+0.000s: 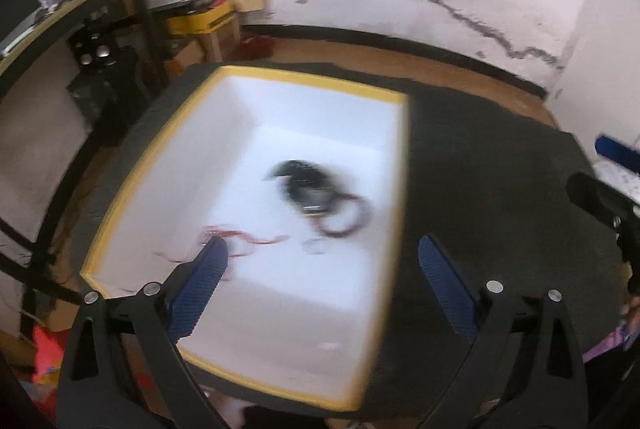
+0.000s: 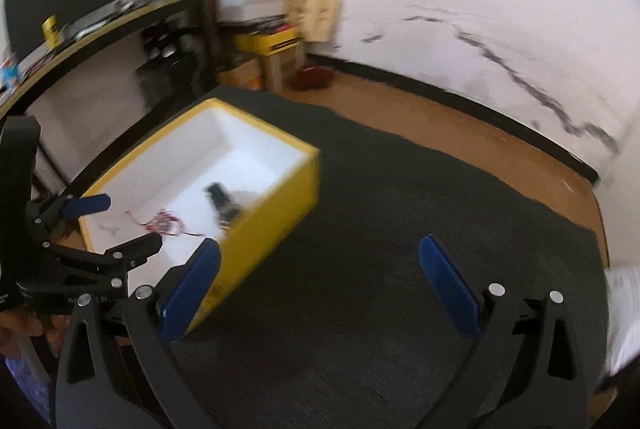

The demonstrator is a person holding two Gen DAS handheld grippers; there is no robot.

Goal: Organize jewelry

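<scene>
Jewelry sits inside the yellow box [image 1: 394,189], on its white floor. Three pieces countable, though motion blur softens all of them:
- dark piece [image 1: 304,181], black and bulky, with a dark red loop trailing toward the near right; near the box's right wall.
- red strand [image 1: 240,241], thin and tangled, toward the near left corner.
- a small pale piece [image 1: 316,247] between those two; too blurred to identify.

One box, open-topped, standing on a dark mat [image 2: 400,229] that covers the bench [image 2: 480,145]. Box's long axis runs away from the left wrist camera; in the right wrist view it runs diagonally, far-left to near-right.

Left tongs [image 1: 324,249]: spread wide, nothing between the blades, hanging over the near end of the box. The jewelry lies just ahead and below; the left blade overlaps the red strand in view, contact not discernible. Left hand is clearly the nearer one.

Right tongs [image 2: 320,257]: also spread wide and empty, over bare mat beside the box's near right corner. Jewelry lies up and to the left of them, behind the yellow wall.

No loose jewelry visible on the mat. Judgement: pieces appear already gathered; any next reach into the box favours the left tongs.

Outward: cluttered desk [image 2: 120,17] and cardboard boxes [image 2: 280,61] along the far wall.
</scene>
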